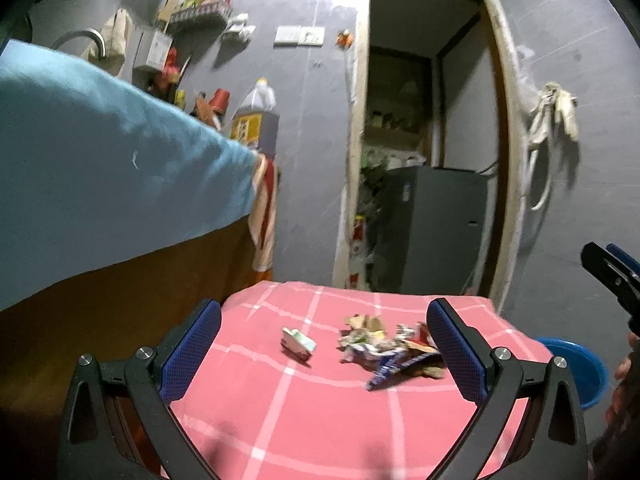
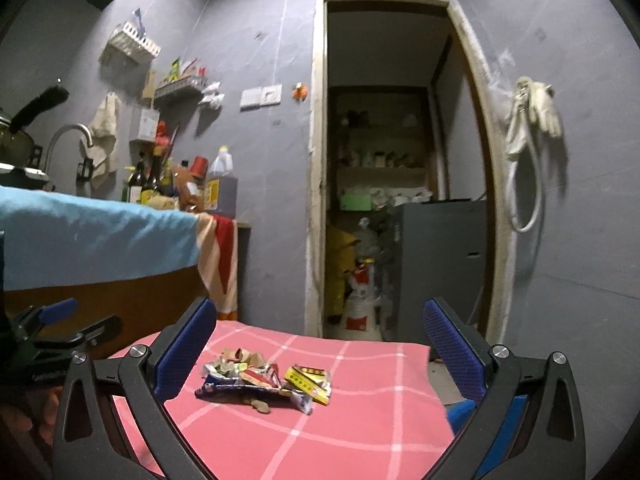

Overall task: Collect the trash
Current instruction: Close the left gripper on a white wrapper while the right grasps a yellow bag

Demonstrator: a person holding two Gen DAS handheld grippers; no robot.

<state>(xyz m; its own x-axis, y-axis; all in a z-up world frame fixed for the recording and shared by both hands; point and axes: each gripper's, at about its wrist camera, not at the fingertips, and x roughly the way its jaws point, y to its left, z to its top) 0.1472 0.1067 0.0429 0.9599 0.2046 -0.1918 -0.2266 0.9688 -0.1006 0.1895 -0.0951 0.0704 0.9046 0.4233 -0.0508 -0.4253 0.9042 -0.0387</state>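
Observation:
A pile of crumpled wrappers (image 1: 390, 348) lies on a pink checked cloth (image 1: 320, 412), with a small folded white-green packet (image 1: 298, 343) apart to its left. The pile also shows in the right wrist view (image 2: 264, 380) on the cloth (image 2: 360, 420). My left gripper (image 1: 324, 344) is open and empty, held above the near side of the cloth. My right gripper (image 2: 320, 344) is open and empty, above and short of the pile. The right gripper shows at the edge of the left view (image 1: 612, 276); the left gripper shows in the right view (image 2: 60, 332).
A blue basin (image 1: 580, 368) sits on the floor right of the cloth. A counter with a blue cloth (image 1: 100, 184), bottles (image 2: 152, 180) and a tap (image 2: 68, 136) stands on the left. An open doorway (image 2: 392, 180) with a grey cabinet (image 2: 440, 264) is ahead.

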